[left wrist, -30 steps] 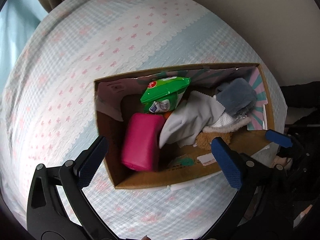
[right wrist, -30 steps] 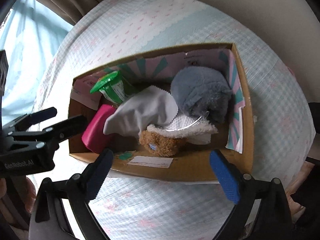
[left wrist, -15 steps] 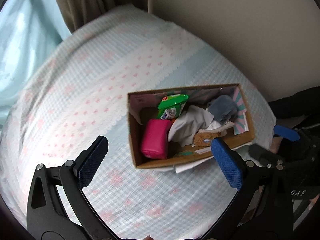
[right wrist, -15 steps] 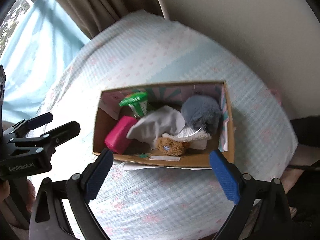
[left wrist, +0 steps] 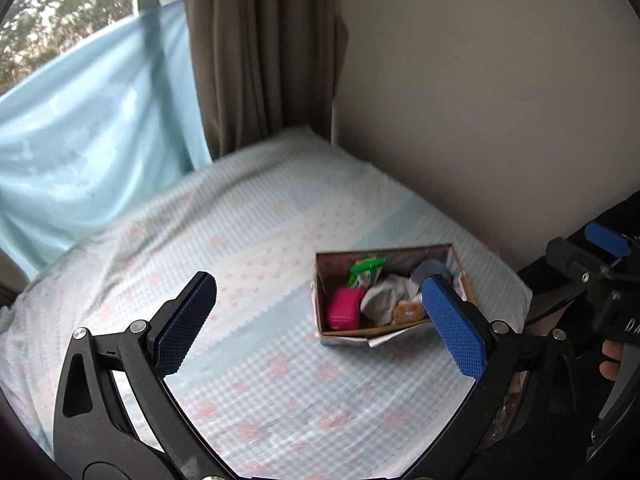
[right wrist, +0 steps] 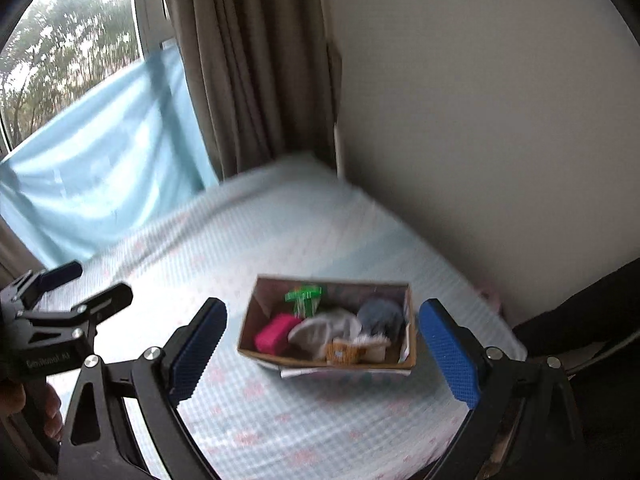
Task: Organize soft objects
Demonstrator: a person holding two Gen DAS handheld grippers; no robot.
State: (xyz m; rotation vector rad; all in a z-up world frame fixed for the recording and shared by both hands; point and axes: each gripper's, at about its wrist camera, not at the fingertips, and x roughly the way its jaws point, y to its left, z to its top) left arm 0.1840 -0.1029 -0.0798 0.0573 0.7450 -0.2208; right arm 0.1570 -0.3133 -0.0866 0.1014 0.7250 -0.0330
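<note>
Claws gape wide and hold nothing: left claw (left wrist: 320, 316) and right claw (right wrist: 322, 350) hover above the bed (left wrist: 248, 240). Cardboard box (left wrist: 400, 330) of soft items sits near the bed's right edge, by the wall.

A bed (left wrist: 248, 264) in a pale blue checked cover with pink motifs fills the corner, its far edge against a plain beige wall (left wrist: 480, 100). Brown curtains (left wrist: 256, 52) hang in that corner beside a window (right wrist: 68, 52); daylight and trees show above a light blue sheet (left wrist: 88, 136).
</note>
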